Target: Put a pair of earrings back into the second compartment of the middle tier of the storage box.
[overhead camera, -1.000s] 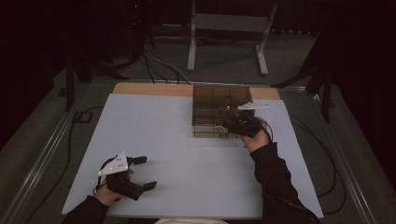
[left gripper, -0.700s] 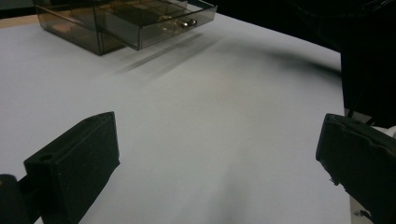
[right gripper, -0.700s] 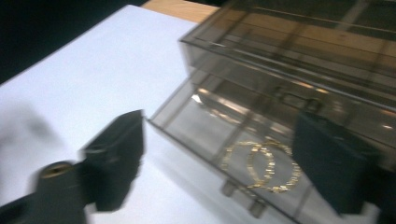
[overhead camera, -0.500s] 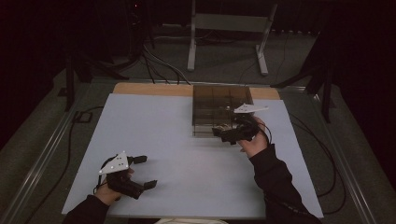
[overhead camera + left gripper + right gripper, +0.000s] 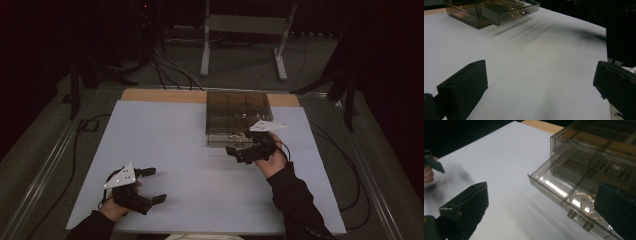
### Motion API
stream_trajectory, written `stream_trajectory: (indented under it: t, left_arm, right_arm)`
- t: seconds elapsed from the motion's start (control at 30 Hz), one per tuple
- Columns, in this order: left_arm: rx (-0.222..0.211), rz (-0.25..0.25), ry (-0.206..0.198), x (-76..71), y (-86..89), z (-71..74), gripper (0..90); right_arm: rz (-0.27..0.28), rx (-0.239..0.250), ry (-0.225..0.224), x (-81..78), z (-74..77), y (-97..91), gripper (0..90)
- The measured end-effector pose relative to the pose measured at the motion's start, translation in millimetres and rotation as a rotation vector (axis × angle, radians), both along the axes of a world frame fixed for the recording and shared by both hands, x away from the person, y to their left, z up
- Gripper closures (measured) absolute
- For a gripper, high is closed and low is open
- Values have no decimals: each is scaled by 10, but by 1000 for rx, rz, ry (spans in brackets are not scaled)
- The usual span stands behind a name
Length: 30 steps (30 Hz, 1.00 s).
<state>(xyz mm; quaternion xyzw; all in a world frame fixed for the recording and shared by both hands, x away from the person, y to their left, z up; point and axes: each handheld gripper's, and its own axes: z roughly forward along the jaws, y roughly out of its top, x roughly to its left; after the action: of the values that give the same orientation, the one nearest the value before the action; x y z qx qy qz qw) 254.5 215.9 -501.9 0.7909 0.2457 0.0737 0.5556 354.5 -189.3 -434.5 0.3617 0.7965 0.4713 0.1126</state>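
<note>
High view, table: a pale table top (image 5: 190, 150) with a wooden strip along its far edge; dark floor, cables and a metal stand lie beyond.
High view, drawer box: a smoky clear drawer box (image 5: 239, 112) stands at the far middle-right of the table, its lowest drawer (image 5: 227, 140) pulled out toward the person.
High view, right gripper: the right gripper (image 5: 236, 151) is held just in front of the open drawer, pointing left across the table; its jaws stand apart with nothing between them.
High view, left gripper: the left gripper (image 5: 154, 185) rests low at the near left of the table, well apart from the box; jaws wide apart, empty.

Left gripper view, jaws: the two black jaws rise at the far left and far right of the bottom edge, spread wide over bare table.
Left gripper view, box: the drawer box (image 5: 474, 12) lies far off at the upper left, the drawer (image 5: 514, 11) projecting, with small shiny items inside, too small to identify.

Right gripper view, jaws: spread apart; the right-hand jaw overlaps the drawer's near corner, though whether it touches cannot be told.
Right gripper view, drawer: the open drawer (image 5: 559, 187) has dividers; a thin gold chain (image 5: 586, 203), possibly a bracelet, lies in a front compartment near the small clear knobs.
Right gripper view, other hand: the person's left hand (image 5: 428, 173) shows at the left edge.
</note>
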Motion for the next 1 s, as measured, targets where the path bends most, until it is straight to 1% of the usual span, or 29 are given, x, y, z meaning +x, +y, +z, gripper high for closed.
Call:
stream_trajectory:
  t: [0.07,0.1,0.23,0.27,0.3,0.43,0.63,0.7,0.73,0.77,0.8,0.87,0.93,1.0]
  left_arm:
    - [-1,0,-1,1,2,1,4]
    - [0,1,-1,1,3,0,4]
    - [-2,0,-3,-2,-2,3,4]
    - [-2,0,-3,-2,-2,3,4]
    - [-1,-1,-4,-1,-3,2,4]
    - [4,-5,0,3,-9,-3,4]
    - [6,-6,-2,3,-14,-2,3]
    - [3,-7,-1,2,-12,-1,4]
    - [3,-7,-1,2,-12,-1,4]
    - [3,-7,-3,1,-12,-1,4]
    - [3,-7,-3,1,-12,-1,4]
    - [2,-7,-2,4,-9,-2,4]
    - [4,-8,-1,4,-11,-3,4]
    - [4,-8,-1,1,-15,-2,4]
  right_arm:
    - [-2,-1,2,-17,-26,-8,0]
    - [-1,0,4,-49,-83,-26,0]
    - [9,-4,8,-126,-200,-64,0]
    - [9,-4,8,-126,-200,-64,0]
    - [17,-7,11,-173,-264,-84,0]
    - [34,-2,21,-271,-396,-135,0]
    - [40,10,22,-399,-568,-275,0]
    - [38,-1,27,-438,-616,-332,0]
    - [38,-1,27,-438,-616,-332,0]
    - [28,-2,34,-476,-658,-393,0]
    - [28,-2,34,-476,-658,-393,0]
    - [11,-11,37,-530,-703,-491,0]
    - [0,9,43,-565,-721,-557,0]
    - [-7,15,53,-601,-732,-611,0]
